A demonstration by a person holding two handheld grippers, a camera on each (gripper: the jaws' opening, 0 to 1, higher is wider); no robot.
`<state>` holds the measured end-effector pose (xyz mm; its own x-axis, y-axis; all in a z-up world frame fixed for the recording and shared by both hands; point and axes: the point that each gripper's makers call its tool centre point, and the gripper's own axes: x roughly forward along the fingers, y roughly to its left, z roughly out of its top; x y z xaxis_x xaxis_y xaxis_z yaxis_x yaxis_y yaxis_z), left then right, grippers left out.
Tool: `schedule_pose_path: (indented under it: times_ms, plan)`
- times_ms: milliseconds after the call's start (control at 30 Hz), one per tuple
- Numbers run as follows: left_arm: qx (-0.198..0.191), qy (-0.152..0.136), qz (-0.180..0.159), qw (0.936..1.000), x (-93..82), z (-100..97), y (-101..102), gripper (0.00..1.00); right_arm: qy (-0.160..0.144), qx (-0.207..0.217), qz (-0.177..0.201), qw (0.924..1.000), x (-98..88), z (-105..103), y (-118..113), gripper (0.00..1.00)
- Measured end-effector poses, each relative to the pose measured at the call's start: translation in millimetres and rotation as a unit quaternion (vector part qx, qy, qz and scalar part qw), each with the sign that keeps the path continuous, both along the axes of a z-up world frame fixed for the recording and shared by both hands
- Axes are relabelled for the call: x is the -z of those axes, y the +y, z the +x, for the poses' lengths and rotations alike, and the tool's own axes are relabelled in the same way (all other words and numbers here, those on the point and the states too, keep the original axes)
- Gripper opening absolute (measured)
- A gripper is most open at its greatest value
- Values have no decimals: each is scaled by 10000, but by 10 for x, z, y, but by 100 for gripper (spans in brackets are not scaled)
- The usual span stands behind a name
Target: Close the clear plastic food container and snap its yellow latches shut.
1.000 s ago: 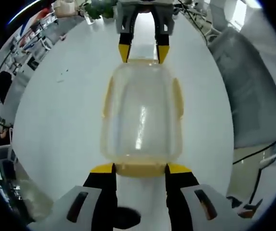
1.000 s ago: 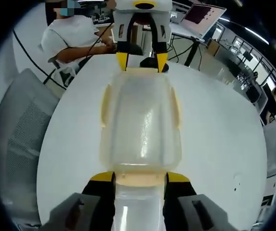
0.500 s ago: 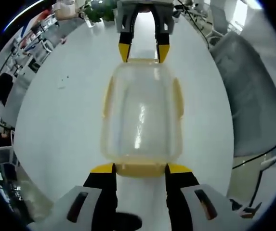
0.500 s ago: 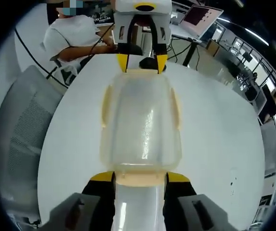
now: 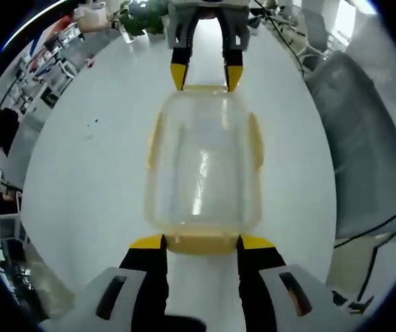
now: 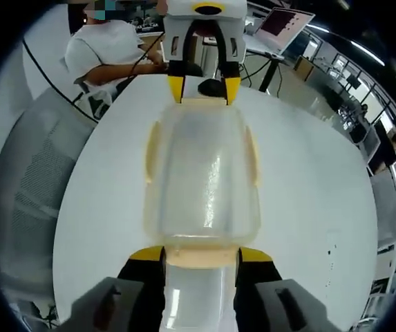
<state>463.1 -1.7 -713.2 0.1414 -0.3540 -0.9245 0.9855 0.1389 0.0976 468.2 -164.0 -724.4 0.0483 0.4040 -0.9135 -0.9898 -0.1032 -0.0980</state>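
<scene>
- White round counter (image 5: 80,180) carries the scene in both views; grey chair back (image 5: 363,138) at its edge in the left gripper view, another grey chair (image 6: 25,187) at its edge in the right gripper view.
- Person in a white shirt (image 6: 104,52) sits past the counter's far edge in the right gripper view, with a laptop (image 6: 287,24) on a desk behind.
- Clear plastic food container (image 5: 203,162) lies lengthwise between the two tools, lid on, above the counter; cannot tell if it rests on the surface or is lifted.
- Yellow latches: side latches (image 5: 255,142) lie flat against the long sides; the end latch (image 5: 201,243) sits at the near end between the left tool's jaws.
- Left tool (image 5: 201,242): jaws apart about as wide as the end latch, yellow tips against its two corners, gripping the container's near end.
- Right tool (image 6: 200,254): same in its own view, jaws spread to the width of the near end latch (image 6: 200,257), tips touching its corners, gripping that end.
- In each view the other tool (image 5: 205,69) comes in from the top, its yellow tips at the container's far end.
- Small dark specks (image 5: 90,128) lie on the counter, well apart from the container.
</scene>
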Motion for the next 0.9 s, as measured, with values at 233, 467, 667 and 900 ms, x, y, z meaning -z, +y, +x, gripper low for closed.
schedule_pose_path:
  times_ms: [233,467,667,900]
  plan:
    - [0,8,-18,10000,0,-3,-134,37,2,-15,-17,10000,7,8,-129,36]
    - [-21,9,-30,10000,0,3,-264,37,-13,-46,-42,10000,15,26,-252,36]
    - [-35,11,-48,10000,6,-2,-368,37,-10,-54,-47,10000,17,23,-360,36]
    - [-34,23,-83,10000,28,-17,-505,37,-6,-44,-70,10000,41,3,-498,36]
